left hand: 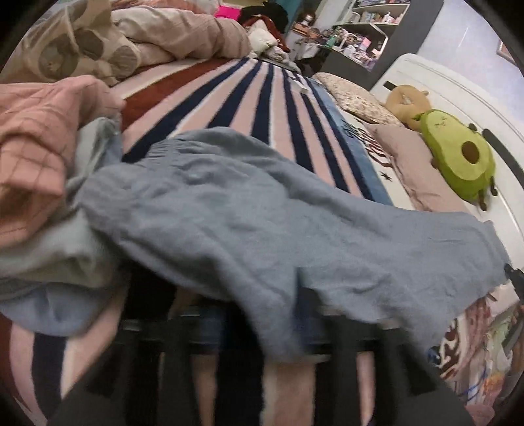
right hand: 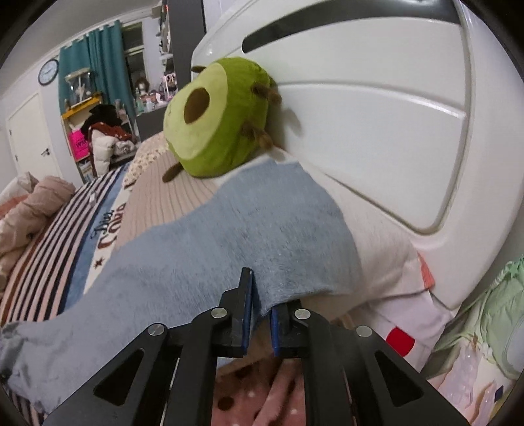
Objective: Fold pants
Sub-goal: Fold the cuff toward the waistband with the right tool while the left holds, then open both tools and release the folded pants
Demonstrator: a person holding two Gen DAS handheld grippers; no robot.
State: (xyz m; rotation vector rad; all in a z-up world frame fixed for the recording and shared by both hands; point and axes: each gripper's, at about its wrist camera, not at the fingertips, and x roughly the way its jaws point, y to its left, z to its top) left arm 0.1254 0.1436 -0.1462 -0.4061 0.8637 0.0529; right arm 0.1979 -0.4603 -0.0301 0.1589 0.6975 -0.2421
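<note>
- Task item: blue-grey pants [left hand: 249, 209], soft fleecy fabric, spread across the middle of the left wrist view over the striped blanket [left hand: 249, 108] on the bed; one leg end reaches toward the avocado plush [right hand: 213, 121] in the upper centre of the right wrist view.
- Handling, judged: light, limp, no stiffness; it will sag and drape between holds and may drag on the blanket. Not fragile, not slippery. Best taken at hems or waistband edges, both layers together.
- Right gripper [right hand: 262, 311]: lower centre of its view, pads nearly together, clamped on the pants' edge.
- Left gripper [left hand: 249, 327]: blurred at the bottom of its view, fingers apart; fabric hangs over them, no pinch visible.
- Containers: none in use. Shelves [left hand: 370, 29] at upper right hold small items, too small to identify.
- Loose clothes [left hand: 36, 157] lie piled at the left edge.
</note>
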